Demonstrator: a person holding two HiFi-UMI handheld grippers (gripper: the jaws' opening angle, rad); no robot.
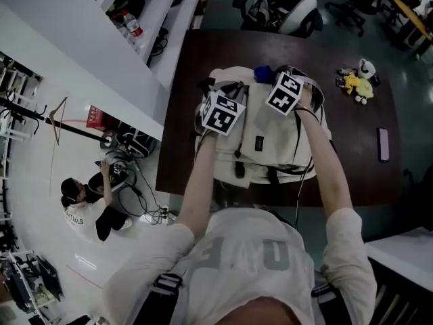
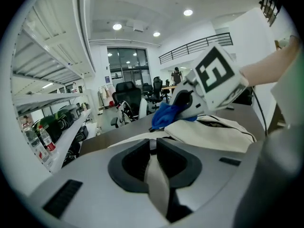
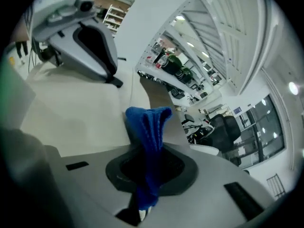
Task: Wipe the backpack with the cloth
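Note:
A cream backpack (image 1: 270, 141) lies flat on the dark brown table (image 1: 352, 175). My right gripper (image 1: 272, 76) is shut on a blue cloth (image 1: 262, 73) at the pack's far edge. In the right gripper view the cloth (image 3: 148, 127) stands bunched up out of the jaws, over the pale backpack (image 3: 71, 113). My left gripper (image 1: 220, 92) rests on the pack's left side. In the left gripper view a pale strap (image 2: 156, 184) runs between its closed jaws (image 2: 153, 146). The same view shows my right gripper (image 2: 180, 109) with the cloth (image 2: 166, 115) on the pack (image 2: 213, 132).
A yellow toy (image 1: 357, 83) and small items lie at the table's far right, a phone (image 1: 383, 144) nearer. White shelving with bottles (image 1: 132, 26) runs along the left. A person (image 1: 84, 205) crouches on the floor there among cables. Office chairs (image 1: 284, 9) stand beyond the table.

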